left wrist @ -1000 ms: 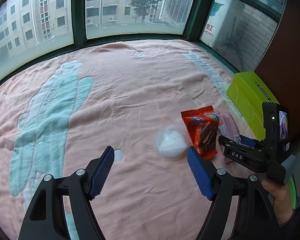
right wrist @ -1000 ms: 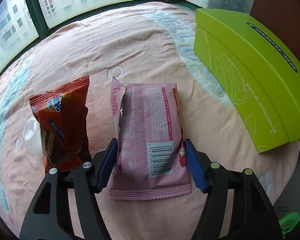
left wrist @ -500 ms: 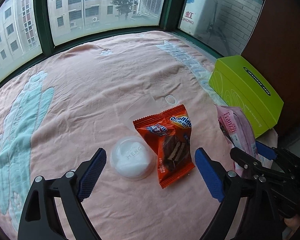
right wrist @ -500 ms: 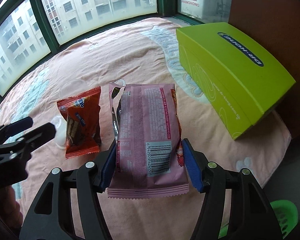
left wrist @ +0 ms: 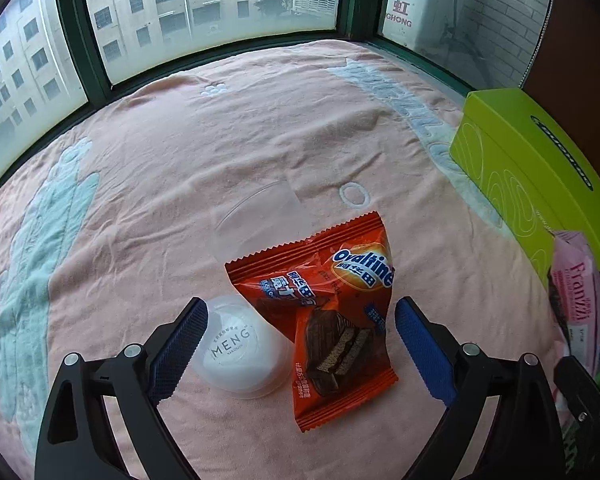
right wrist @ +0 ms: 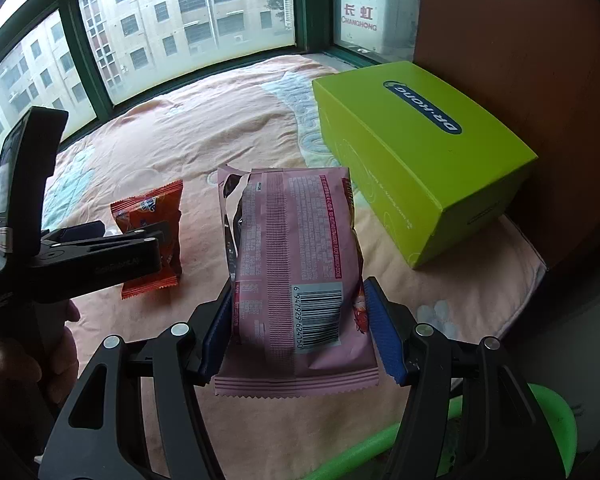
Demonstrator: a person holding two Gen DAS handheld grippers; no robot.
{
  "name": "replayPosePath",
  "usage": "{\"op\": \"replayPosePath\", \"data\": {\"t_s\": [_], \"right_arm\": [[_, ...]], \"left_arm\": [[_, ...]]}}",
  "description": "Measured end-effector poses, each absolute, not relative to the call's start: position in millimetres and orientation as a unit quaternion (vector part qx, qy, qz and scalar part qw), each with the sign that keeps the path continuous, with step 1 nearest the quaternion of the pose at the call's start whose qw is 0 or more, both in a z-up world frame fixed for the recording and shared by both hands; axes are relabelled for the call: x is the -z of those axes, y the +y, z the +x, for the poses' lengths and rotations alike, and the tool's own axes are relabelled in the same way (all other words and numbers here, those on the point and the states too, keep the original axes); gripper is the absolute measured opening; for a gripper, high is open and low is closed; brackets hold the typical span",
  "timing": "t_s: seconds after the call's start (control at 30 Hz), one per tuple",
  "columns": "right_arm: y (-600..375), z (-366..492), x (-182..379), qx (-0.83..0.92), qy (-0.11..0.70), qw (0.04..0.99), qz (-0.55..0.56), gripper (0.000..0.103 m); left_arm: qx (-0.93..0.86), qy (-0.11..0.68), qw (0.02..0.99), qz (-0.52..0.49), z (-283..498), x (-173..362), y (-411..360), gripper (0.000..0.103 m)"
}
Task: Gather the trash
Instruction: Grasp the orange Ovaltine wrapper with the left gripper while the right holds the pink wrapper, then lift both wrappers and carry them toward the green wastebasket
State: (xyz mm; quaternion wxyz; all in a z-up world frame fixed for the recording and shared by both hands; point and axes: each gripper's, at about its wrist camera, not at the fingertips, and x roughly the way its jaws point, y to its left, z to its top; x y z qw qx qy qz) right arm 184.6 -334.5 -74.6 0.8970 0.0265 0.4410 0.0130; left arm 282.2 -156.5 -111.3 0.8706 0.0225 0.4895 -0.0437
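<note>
My right gripper (right wrist: 300, 328) is shut on a pink snack wrapper (right wrist: 296, 264), torn open at its far end, and holds it raised above the pink blanket (right wrist: 204, 136). The wrapper also shows at the right edge of the left wrist view (left wrist: 576, 292). My left gripper (left wrist: 300, 344) is open, low over the blanket. Between its fingers lie an orange Ovaltine wrapper (left wrist: 332, 312) and a clear plastic cup (left wrist: 240, 340) lying on its side with a white lid end. The orange wrapper (right wrist: 152, 232) is partly hidden by the left gripper in the right wrist view.
A lime-green box (right wrist: 416, 160) stands on the blanket's right side, against a brown wall; it also shows in the left wrist view (left wrist: 532, 176). A green bin rim (right wrist: 548, 424) sits below the blanket's edge at lower right. Windows run along the far side.
My right gripper has lifted the pink wrapper and drawn it back toward the blanket's right edge. My left gripper has moved right and forward, now straddling the orange wrapper and cup.
</note>
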Motion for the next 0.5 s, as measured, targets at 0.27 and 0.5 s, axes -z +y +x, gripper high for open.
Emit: {"op": "replayPosePath", "data": {"t_s": [0.27,0.5], "right_arm": [[-343.4,172.1,69.8,-0.010,0.432,0.901,0.037,0.062],[-344.3,156.9,63.2,-0.010,0.425,0.904,0.047,0.062]], "left_arm": [[0.041,0.475,0.878,0.044,283.0,108.1,-165.1,0.059],[0.058,0.467,0.882,0.030,269.5,99.7,-162.0,0.045]]}}
